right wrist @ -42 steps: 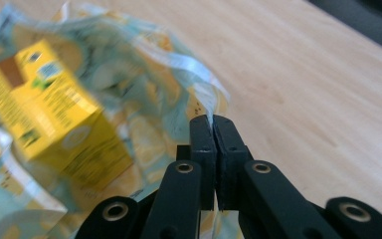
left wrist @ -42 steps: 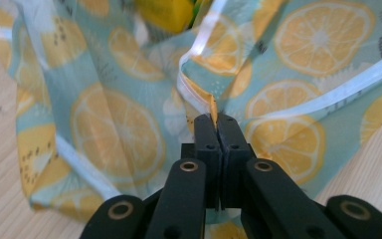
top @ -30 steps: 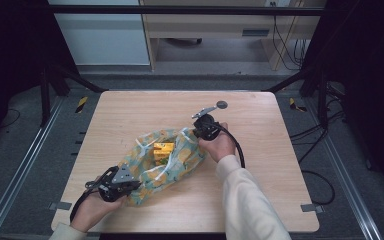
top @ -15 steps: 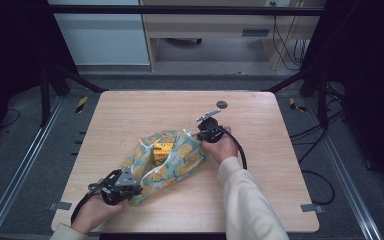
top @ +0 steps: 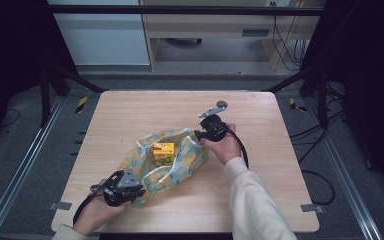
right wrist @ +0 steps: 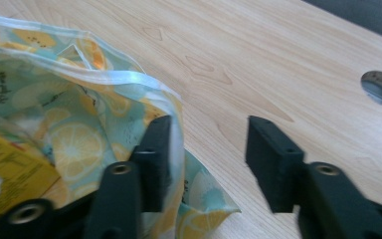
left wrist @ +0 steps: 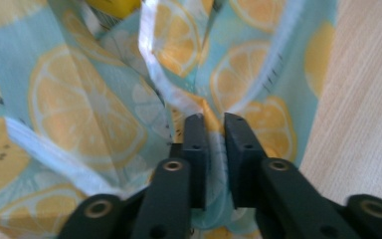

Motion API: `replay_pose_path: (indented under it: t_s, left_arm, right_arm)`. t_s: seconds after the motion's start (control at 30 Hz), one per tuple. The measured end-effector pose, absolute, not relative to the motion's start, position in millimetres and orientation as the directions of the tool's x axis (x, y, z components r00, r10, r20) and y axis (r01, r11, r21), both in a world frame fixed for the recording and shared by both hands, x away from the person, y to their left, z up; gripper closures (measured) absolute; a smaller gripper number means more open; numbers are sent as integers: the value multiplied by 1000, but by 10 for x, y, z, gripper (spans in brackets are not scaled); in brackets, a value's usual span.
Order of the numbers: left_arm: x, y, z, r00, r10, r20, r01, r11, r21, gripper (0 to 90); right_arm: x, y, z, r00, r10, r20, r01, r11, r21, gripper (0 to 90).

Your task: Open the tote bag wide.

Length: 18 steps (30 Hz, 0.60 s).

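A light-blue cloth bag with lemon print (top: 180, 160) lies crumpled and open on the wooden counter (top: 130, 115); a small yellow carton (top: 163, 153) stands upright inside it.

**Count on the counter**

One counter (top: 130, 115). One lemon-print bag (top: 180, 160). One yellow box (top: 163, 153) inside it. Two claws: the left claw (top: 137, 192) and the right claw (top: 198, 134). Two hands, one behind each.

high: above, facing forward-down | gripper views: close, along jaws | shared: lemon-print bag (top: 172, 160)
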State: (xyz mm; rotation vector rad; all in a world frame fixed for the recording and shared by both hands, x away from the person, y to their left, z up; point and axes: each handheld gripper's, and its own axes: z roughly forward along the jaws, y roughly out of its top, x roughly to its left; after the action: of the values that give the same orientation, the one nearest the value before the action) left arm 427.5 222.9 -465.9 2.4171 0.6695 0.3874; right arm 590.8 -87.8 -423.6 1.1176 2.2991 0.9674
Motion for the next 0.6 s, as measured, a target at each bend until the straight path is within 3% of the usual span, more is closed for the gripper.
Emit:
replay_pose_path:
  t_s: [0.07, 0.23, 0.37, 0.6]
  left_arm:
    - [4261, 2241, -4634, 823, 552, 130, 362, -688, 629, 710]
    - [4241, 2266, -4579, 802, 582, 138, 360, -654, 665, 589]
    - [4231, 2276, -4525, 785, 604, 141, 354, -623, 697, 460]
    - [4228, 2293, -4435, 764, 627, 154, 346, -599, 722, 377]
  right_arm:
    - [5858, -880, -4127, -594, 801, -74, 508, 445, 737, 405]
    - [5729, -891, -3856, -604, 791, -93, 467, 446, 764, 308]
    - [5587, -916, -3654, -615, 782, -95, 434, 437, 788, 273]
    - [5366, -949, -3460, -628, 771, -107, 413, 447, 793, 242]
